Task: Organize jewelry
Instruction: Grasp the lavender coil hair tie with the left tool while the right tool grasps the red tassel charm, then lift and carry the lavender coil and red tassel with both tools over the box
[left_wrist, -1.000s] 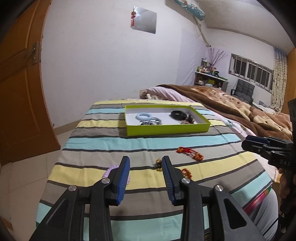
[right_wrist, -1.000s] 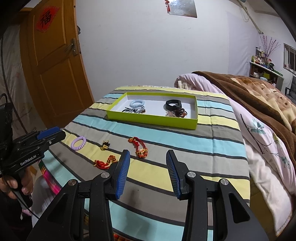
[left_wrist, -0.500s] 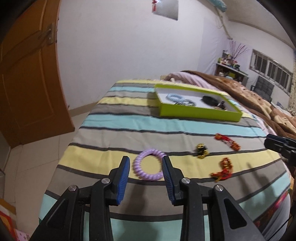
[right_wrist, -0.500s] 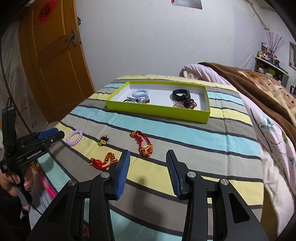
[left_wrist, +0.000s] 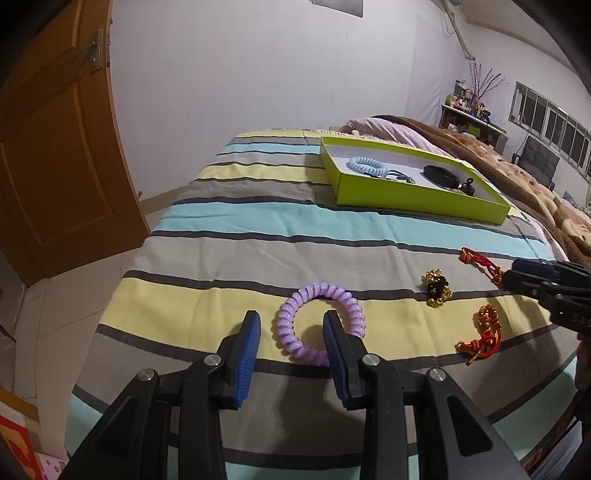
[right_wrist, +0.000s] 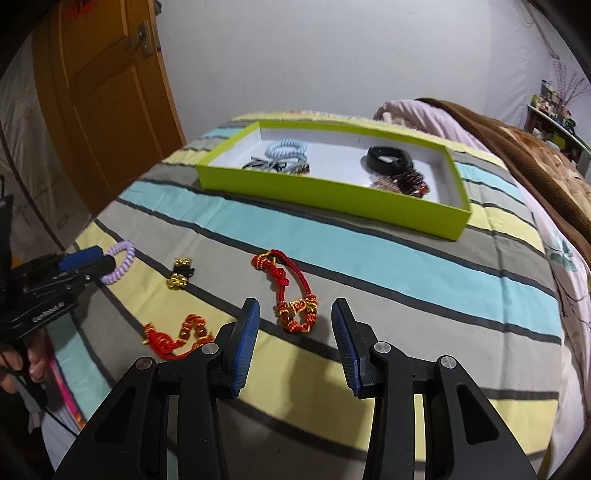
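Jewelry loose on striped bedspread (left_wrist: 258, 221). Nearest: purple coil bracelet (left_wrist: 320, 323) flat, ring open upward, no real long axis. Left gripper (left_wrist: 291, 350) spread wide, holding nothing, its right finger seemingly over the ring's rim. Risk: closing here pinches cloth or flicks the springy coil sideways. Right gripper (right_wrist: 295, 339) equally wide, empty, just short of red cord bracelet (right_wrist: 290, 284), long axis running away toward green box (right_wrist: 332, 195); dangling cord could snag. Gold-black charm (right_wrist: 180, 273) and second red piece (right_wrist: 177, 336) between. Box farthest, already holding several items.
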